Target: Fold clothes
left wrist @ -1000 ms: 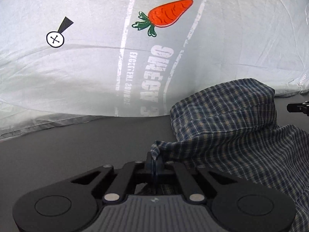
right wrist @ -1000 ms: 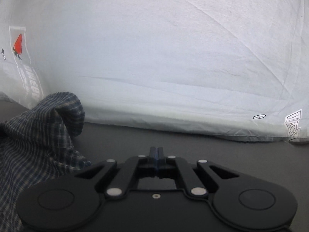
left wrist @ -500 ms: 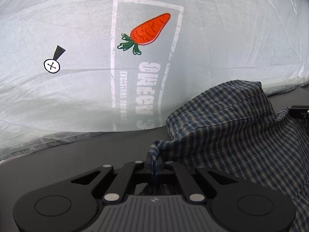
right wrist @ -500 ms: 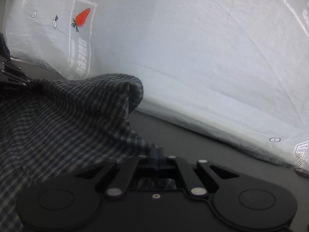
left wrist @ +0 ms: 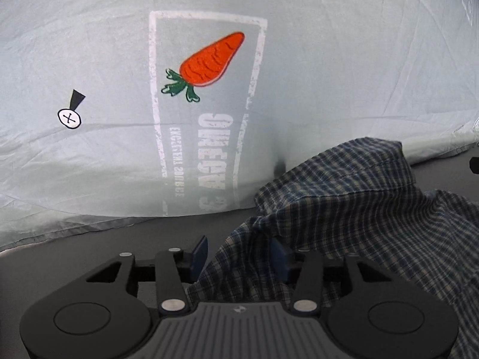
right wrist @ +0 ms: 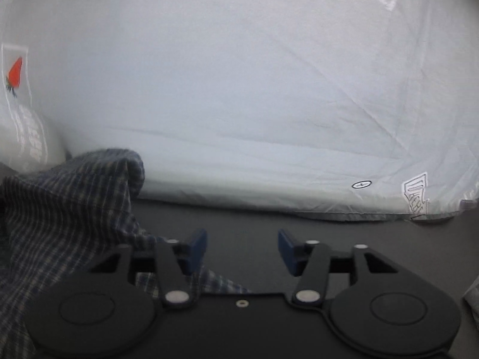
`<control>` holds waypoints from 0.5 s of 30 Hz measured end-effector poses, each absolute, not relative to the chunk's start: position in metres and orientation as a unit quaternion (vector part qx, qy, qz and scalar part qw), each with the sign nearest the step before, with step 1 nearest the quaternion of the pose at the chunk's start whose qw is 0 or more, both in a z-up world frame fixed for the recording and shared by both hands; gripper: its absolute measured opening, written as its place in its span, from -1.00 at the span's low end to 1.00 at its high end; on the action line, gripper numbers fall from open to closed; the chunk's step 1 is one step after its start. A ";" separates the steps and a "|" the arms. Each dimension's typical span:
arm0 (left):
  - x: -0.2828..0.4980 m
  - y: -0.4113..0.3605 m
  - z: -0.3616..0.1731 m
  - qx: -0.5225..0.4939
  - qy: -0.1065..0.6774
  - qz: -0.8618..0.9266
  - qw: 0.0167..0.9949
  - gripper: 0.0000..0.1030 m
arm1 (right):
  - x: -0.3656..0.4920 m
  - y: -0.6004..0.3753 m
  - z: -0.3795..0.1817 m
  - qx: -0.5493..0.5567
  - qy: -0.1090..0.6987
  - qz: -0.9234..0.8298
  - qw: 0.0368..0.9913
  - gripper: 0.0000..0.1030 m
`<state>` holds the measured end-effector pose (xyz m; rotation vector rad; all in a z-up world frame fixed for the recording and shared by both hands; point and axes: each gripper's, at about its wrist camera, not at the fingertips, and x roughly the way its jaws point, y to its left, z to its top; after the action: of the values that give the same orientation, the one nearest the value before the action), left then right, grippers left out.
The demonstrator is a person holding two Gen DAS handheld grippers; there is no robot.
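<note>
A dark blue and white checked shirt (left wrist: 353, 209) lies bunched on the dark grey table, at the lower right of the left wrist view. My left gripper (left wrist: 239, 252) is open, and a loose edge of the shirt lies between its blue fingers. In the right wrist view the shirt (right wrist: 69, 206) fills the lower left. My right gripper (right wrist: 242, 246) is open and empty, with the shirt's edge beside and under its left finger.
A pale grey-white sheet (left wrist: 269, 89) with a printed orange carrot (left wrist: 209, 62) and lettering rises behind the shirt like a backdrop; it also spans the right wrist view (right wrist: 254, 104). Bare dark table (right wrist: 245, 218) lies in front of its hem.
Both grippers were shut on the shirt's edge and have opened, letting the cloth go. The shirt has settled lower on the table.
</note>
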<state>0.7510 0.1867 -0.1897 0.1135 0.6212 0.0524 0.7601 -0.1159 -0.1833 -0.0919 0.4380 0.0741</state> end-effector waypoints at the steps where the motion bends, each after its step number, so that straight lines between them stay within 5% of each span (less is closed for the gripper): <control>1: 0.740 0.187 -0.180 0.049 0.297 0.023 0.953 0.22 | 0.743 -0.124 -0.173 -0.030 0.208 0.039 0.977 0.52; 3: 0.710 0.186 -0.161 0.036 0.277 0.019 0.960 0.47 | 0.706 -0.134 -0.158 -0.027 0.204 0.038 0.978 0.58; 6: 0.654 0.178 -0.139 0.017 0.270 0.013 0.963 0.50 | 0.644 -0.140 -0.156 -0.055 0.231 0.031 0.971 0.58; 8: 0.609 0.168 -0.141 0.006 0.303 0.011 0.953 0.50 | 0.600 -0.143 -0.162 -0.070 0.263 0.041 0.961 0.14; 9: 0.587 0.162 -0.142 0.000 0.319 0.010 0.948 0.50 | 0.577 -0.145 -0.165 -0.077 0.278 0.046 0.956 -0.37; 10: 0.567 0.156 -0.146 -0.005 0.338 0.008 0.941 0.50 | 0.555 -0.145 -0.170 -0.084 0.304 0.051 0.948 -0.57; 15: 0.449 0.134 -0.171 -0.058 0.453 0.028 0.889 0.50 | 0.447 -0.150 -0.187 -0.075 0.402 0.053 0.911 -0.57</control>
<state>0.4487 0.1340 -0.1705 -0.1211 0.9411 0.0578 0.4474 -0.1496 -0.1870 -0.1556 0.8289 0.1089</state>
